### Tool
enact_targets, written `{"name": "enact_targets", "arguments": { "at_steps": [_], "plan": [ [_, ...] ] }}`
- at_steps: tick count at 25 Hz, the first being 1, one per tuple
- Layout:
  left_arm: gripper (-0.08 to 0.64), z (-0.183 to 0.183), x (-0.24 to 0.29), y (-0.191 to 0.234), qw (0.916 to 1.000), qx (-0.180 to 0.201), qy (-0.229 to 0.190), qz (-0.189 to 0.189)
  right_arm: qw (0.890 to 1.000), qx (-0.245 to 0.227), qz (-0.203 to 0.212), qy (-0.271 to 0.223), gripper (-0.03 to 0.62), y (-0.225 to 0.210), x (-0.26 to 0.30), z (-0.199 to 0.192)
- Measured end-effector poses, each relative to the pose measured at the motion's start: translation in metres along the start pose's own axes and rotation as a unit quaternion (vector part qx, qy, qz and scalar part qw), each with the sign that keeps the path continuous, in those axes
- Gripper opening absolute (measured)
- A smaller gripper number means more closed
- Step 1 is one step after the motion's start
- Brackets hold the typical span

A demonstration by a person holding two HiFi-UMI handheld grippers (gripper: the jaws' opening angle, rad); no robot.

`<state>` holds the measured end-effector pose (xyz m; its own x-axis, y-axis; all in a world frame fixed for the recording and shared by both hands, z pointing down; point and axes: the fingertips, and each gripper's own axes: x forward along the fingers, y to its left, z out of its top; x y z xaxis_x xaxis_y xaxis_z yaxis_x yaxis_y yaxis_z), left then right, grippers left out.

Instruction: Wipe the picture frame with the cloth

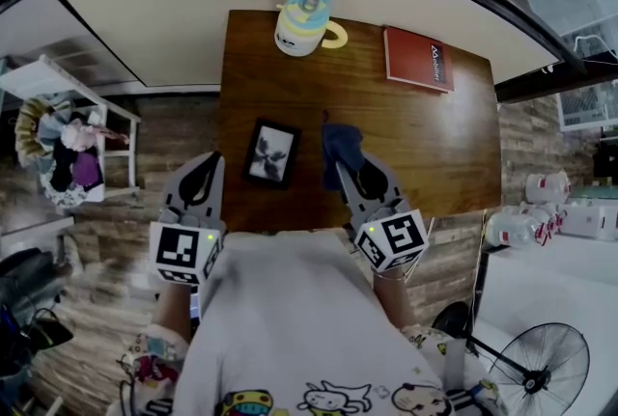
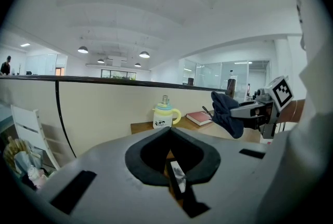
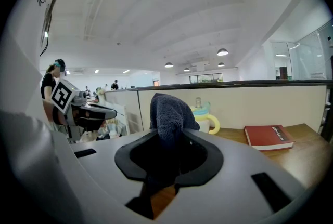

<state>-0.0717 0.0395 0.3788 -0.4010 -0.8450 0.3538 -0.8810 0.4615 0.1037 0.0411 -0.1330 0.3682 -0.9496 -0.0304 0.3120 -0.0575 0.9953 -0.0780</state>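
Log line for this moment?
left gripper: shut, empty | right gripper: shut on cloth | frame: on table between grippers

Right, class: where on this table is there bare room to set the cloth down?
Bare table between cup, book, frame and cloth; also right of the cloth, below the book, to the table's right edge. Crowded at the near edge: frame, cloth, left hand-held gripper and right hand-held gripper.

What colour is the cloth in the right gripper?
A dark navy-blue cloth, clearest in the right gripper view.
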Motion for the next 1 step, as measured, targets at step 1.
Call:
{"name": "enact_targets", "arguments": {
  "at_steps": [1],
  "plan": [
    [0.005,-0.001,0.0008,-0.0002,1.0,0.002,0.002,-0.003,1.0,0.0,0.0,0.0,0.078,0.0002,0.0006,-0.0001]
  ]
}}
